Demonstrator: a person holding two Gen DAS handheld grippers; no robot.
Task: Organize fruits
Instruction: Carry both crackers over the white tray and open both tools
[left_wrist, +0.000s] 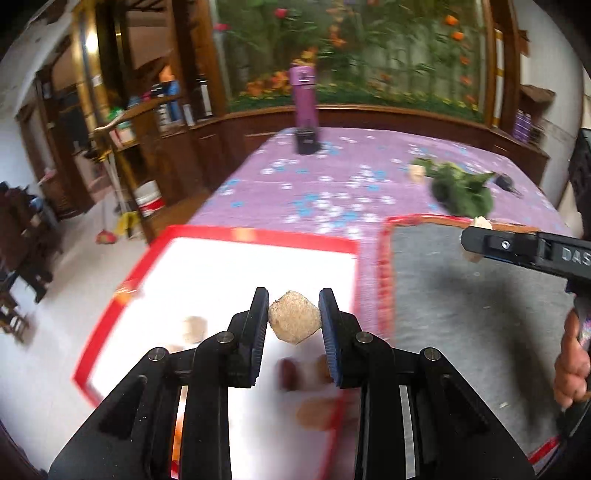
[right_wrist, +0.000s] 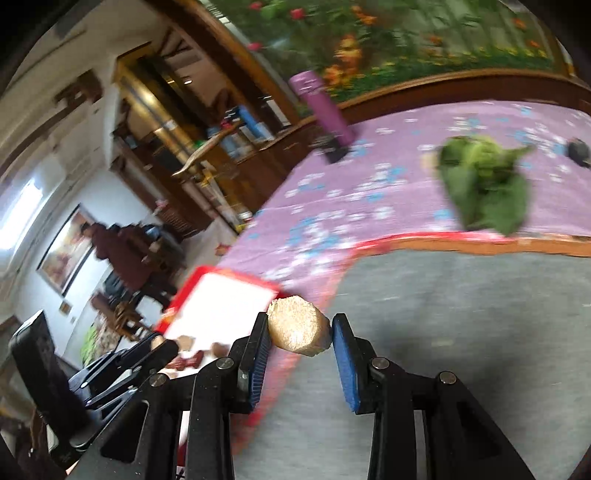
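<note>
In the left wrist view my left gripper (left_wrist: 293, 306) is shut on a rough beige fruit (left_wrist: 293, 321), held above a white tray with a red rim (left_wrist: 258, 236). Several small brown and beige fruits (left_wrist: 288, 373) lie blurred on that tray. My right gripper (right_wrist: 301, 321) is shut on a second beige fruit (right_wrist: 299, 328), over the left edge of a grey mat (right_wrist: 461, 332). Seen from the left wrist, the right gripper (left_wrist: 471, 240) enters side-on from the right, with a hand (left_wrist: 570, 362) below it. The left gripper (right_wrist: 159, 347) shows at the lower left of the right wrist view.
A purple flowered cloth (left_wrist: 332, 192) covers the table. Behind the mat lie a bunch of green leaves (left_wrist: 461, 192) and a small black object (left_wrist: 504, 182). A purple bottle (left_wrist: 304, 96) stands at the far edge. A person (right_wrist: 122, 251) is in the room at left.
</note>
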